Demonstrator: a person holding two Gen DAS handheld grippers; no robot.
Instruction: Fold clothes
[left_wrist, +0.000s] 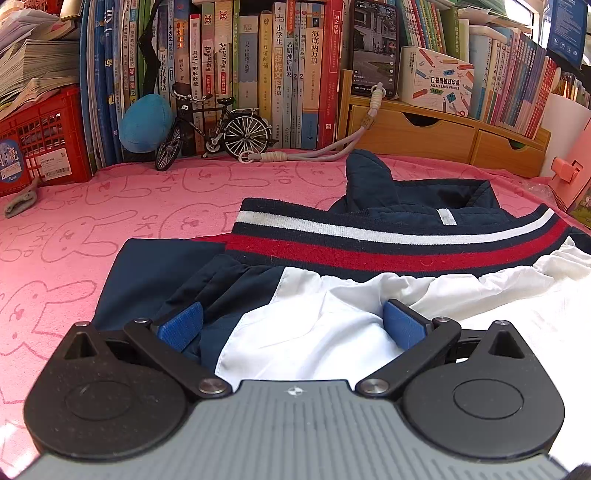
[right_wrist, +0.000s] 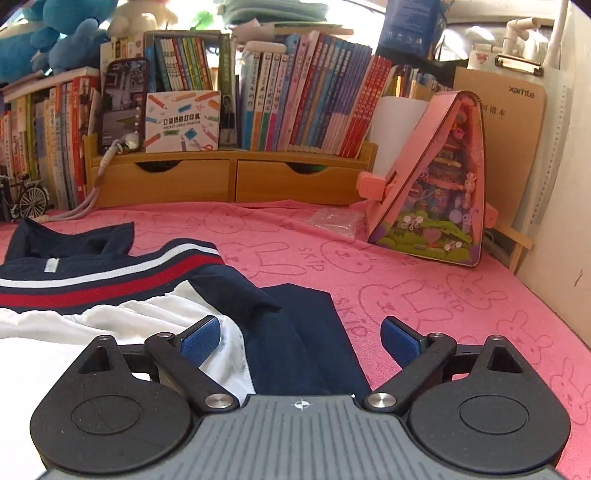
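Both grippers spread wide w/ nothing clamped, left gripper (left_wrist: 291, 325) & right gripper (right_wrist: 299, 341) hovering over the near edge of the navy/white jacket (left_wrist: 369, 240) on the pink towel (right_wrist: 443, 295); imo pinch both near corners evenly before folding toward the striped hem (right_wrist: 110, 275).

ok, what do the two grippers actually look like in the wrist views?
Identical units: the left gripper and right gripper each have a grey ribbed body with a small crosshair mark, two black round-lobed housings, black linkage arms with silver pivot screws, and fingers faced with blue textured pads. No cables or sleeves visible.
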